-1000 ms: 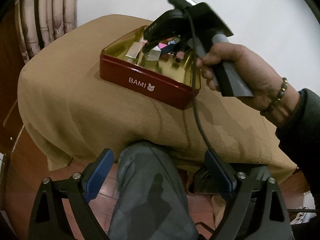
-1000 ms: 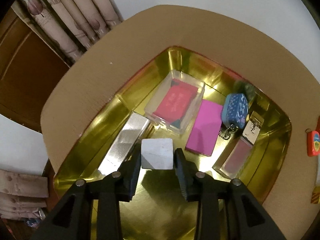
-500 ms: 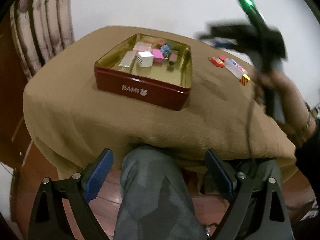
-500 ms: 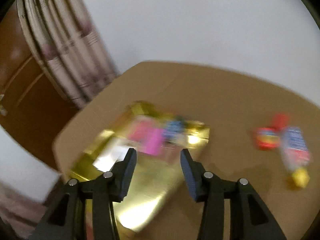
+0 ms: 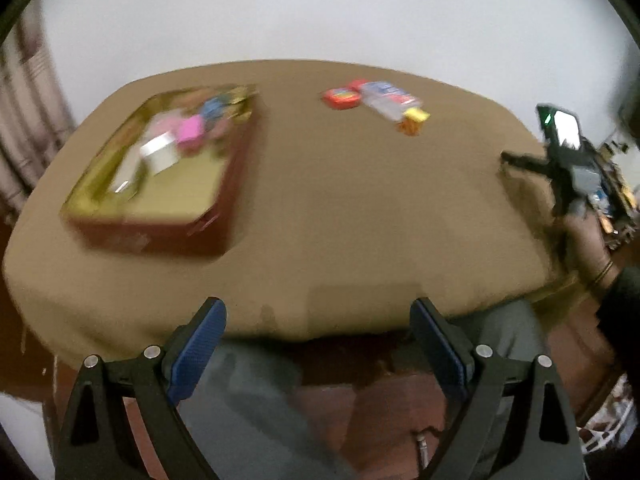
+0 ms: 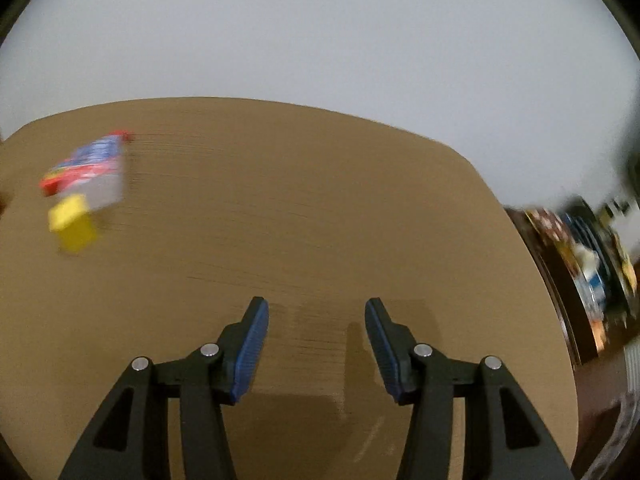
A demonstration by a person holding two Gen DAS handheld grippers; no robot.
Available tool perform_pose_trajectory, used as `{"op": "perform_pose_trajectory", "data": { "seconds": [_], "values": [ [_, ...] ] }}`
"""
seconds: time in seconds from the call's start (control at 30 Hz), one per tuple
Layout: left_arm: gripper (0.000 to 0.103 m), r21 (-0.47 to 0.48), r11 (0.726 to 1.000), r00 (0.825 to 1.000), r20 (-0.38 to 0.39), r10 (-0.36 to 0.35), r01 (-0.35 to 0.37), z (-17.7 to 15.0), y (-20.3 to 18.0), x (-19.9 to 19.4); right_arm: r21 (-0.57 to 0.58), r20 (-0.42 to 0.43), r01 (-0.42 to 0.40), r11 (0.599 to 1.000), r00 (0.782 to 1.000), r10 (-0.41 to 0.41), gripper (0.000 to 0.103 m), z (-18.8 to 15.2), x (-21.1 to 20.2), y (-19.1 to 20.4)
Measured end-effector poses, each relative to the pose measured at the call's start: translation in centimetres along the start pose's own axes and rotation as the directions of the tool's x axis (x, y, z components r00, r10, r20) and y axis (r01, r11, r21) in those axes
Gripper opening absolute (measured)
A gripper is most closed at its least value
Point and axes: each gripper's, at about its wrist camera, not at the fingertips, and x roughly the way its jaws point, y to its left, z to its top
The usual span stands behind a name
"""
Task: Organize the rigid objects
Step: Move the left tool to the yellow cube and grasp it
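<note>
With both grippers empty, the left gripper (image 5: 318,354) gaping and the right gripper (image 6: 316,338) parted, we judged the yellow block (image 6: 72,220) and packet (image 6: 90,170), well left of the right's jaws, next for the tin (image 5: 160,236), best approached slowly and squarely.

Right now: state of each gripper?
Left gripper: open, empty.
Right gripper: open, nothing between its pads.
</note>
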Motion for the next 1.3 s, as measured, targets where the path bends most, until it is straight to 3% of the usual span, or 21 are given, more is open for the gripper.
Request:
{"op": "perform_pose_trajectory", "data": {
  "seconds": [0.1, 0.17, 0.27, 0.4, 0.53, 0.7, 0.83, 1.2, 1.3],
  "values": [
    [0.091, 0.042, 0.999, 1.000, 0.013, -0.027, 0.026, 3.9, -3.6, 1.4, 0.123, 0.006, -0.077, 0.989, 0.997, 0.077, 0.052, -0.4, 0.6, -2.4],
    [0.091, 0.053, 0.998, 0.999, 0.016, -0.043, 0.042, 6.5, -5.8, 2.7, 0.169, 0.031, -0.109, 0.980, 0.994, 0.106, 0.062, -0.9, 0.3, -3.7],
    [0.092, 0.039, 0.996, 0.997, 0.000, -0.081, 0.081, 10.0, -8.7, 5.1, 0.179, 0.044, -0.144, 0.973, 0.989, 0.138, 0.062, -0.9, 0.4, -3.9],
    [0.093, -0.052, 0.992, 0.990, -0.070, -0.122, 0.118, 14.7, -10.8, 9.5, 0.176, 0.079, -0.185, 0.967, 0.982, 0.173, 0.064, -1.8, -0.4, -4.8],
    [0.092, -0.227, 0.967, 0.983, -0.115, -0.146, 0.117, 18.0, -10.9, 14.1, 0.197, 0.133, -0.218, 0.956, 0.972, 0.194, 0.066, -1.3, -0.9, -5.0],
    [0.092, -0.401, 0.911, 0.971, -0.163, -0.176, 0.098, 19.4, -9.6, 18.1, 0.205, 0.181, -0.239, 0.949, 0.962, 0.203, 0.071, -1.6, -2.0, -4.7],
    [0.092, -0.453, 0.888, 0.969, -0.173, -0.176, 0.081, 19.3, -9.1, 19.3, 0.210, 0.208, -0.253, 0.944, 0.955, 0.210, 0.071, -1.6, -2.3, -4.9],
    [0.090, -0.474, 0.880, 0.970, -0.198, -0.140, 0.030, 20.0, -10.0, 21.9, 0.210, 0.238, -0.270, 0.940, 0.946, 0.219, 0.073, -1.8, -2.9, -5.1],
    [0.079, -0.477, 0.879, 0.968, -0.213, -0.130, 0.014, 20.0, -10.4, 22.5, 0.210, 0.242, -0.274, 0.939, 0.945, 0.221, 0.073, -1.8, -3.0, -5.2]
  ]
}}
